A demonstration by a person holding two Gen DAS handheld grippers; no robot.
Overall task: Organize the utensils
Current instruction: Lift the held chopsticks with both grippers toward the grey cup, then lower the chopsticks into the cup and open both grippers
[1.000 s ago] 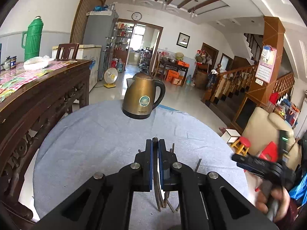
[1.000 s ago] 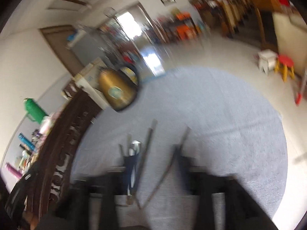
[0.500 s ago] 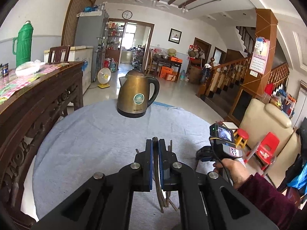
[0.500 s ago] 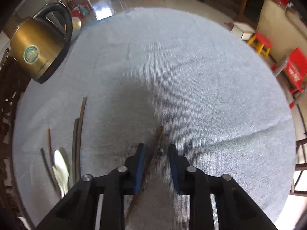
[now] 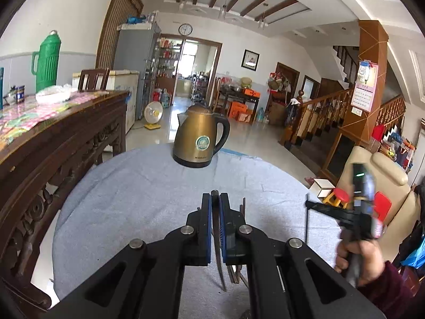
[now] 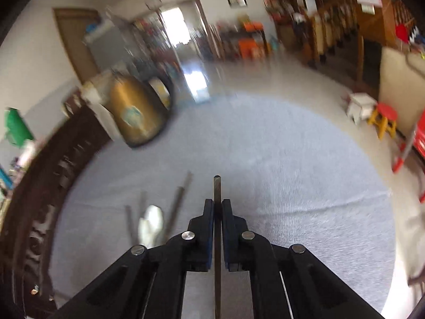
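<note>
My left gripper [image 5: 215, 199] is shut on a thin dark utensil handle [image 5: 218, 242] above the round table's grey cloth [image 5: 148, 186]. More dark chopsticks [image 5: 243, 207] lie on the cloth under and right of it. My right gripper [image 6: 217, 203] is shut on a single dark chopstick [image 6: 217, 186] that sticks out past the fingertips, held above the cloth. In the left wrist view the right gripper [image 5: 309, 204] is lifted at the table's right edge with the chopstick [image 5: 307, 226] hanging from it. Several chopsticks [image 6: 179, 199] and a shiny spoon [image 6: 151, 222] lie left on the cloth.
A brass electric kettle [image 5: 199, 135] stands at the far side of the table. A dark carved wooden sideboard [image 5: 53, 138] with a green thermos [image 5: 47, 62] runs along the left. A red stool [image 5: 341, 195] and beige armchair [image 5: 382, 170] stand right of the table.
My right gripper has shut on the single chopstick and lifted it off the cloth, swinging up and to the right. My left gripper has stayed shut in place.
</note>
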